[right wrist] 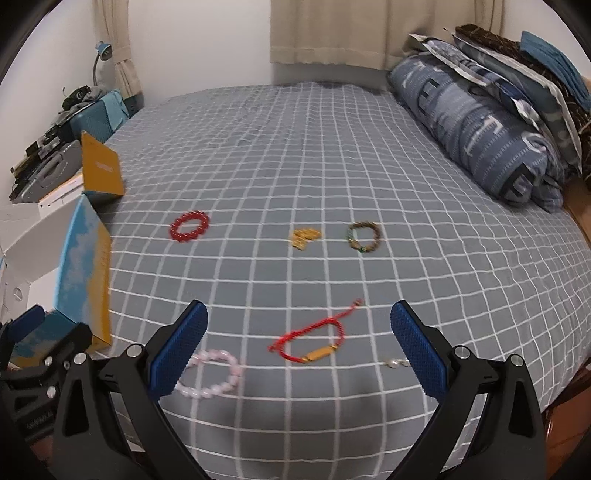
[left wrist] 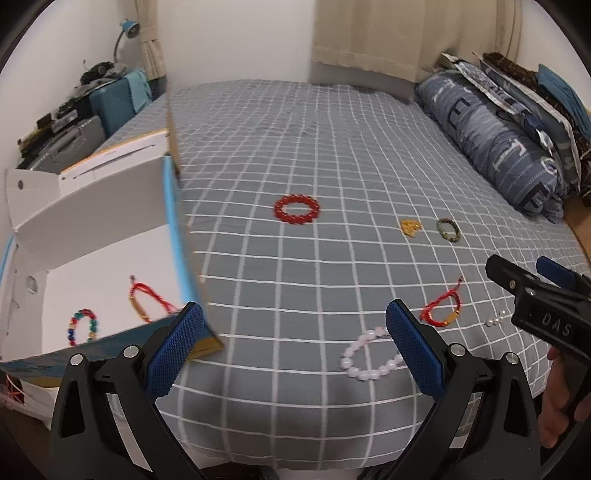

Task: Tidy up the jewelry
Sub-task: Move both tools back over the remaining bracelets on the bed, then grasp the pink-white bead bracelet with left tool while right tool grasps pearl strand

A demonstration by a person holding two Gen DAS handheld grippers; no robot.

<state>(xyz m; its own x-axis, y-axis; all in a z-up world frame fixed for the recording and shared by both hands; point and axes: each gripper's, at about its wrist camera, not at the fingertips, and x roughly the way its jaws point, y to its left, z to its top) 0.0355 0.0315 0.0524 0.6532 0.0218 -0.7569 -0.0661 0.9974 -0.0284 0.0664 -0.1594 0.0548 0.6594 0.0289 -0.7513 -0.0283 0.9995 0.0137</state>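
Jewelry lies scattered on the grey checked bedsheet [left wrist: 295, 155]. A red bead bracelet [left wrist: 296, 209] [right wrist: 189, 226], a gold piece [left wrist: 410, 227] [right wrist: 305, 238] and a green-brown bracelet [left wrist: 448, 229] [right wrist: 364, 236] sit mid-bed. Closer in lie a pink bead bracelet [left wrist: 364, 363] [right wrist: 214, 374], a red cord bracelet [left wrist: 441, 308] [right wrist: 314, 339] and small pearl pieces [left wrist: 495, 320] [right wrist: 396, 363]. An open white box [left wrist: 103, 258] at the left holds a multicoloured bead bracelet [left wrist: 83, 326] and a red cord bracelet [left wrist: 147, 301]. My left gripper [left wrist: 294, 347] is open beside the box. My right gripper [right wrist: 299, 350] is open around the red cord bracelet.
A folded blue quilt and pillows [left wrist: 495, 136] [right wrist: 476, 122] line the right side of the bed. A cluttered bedside stand with a teal case [left wrist: 110, 103] and a lamp [left wrist: 127, 33] is at the far left. Beige curtains [left wrist: 388, 33] hang behind.
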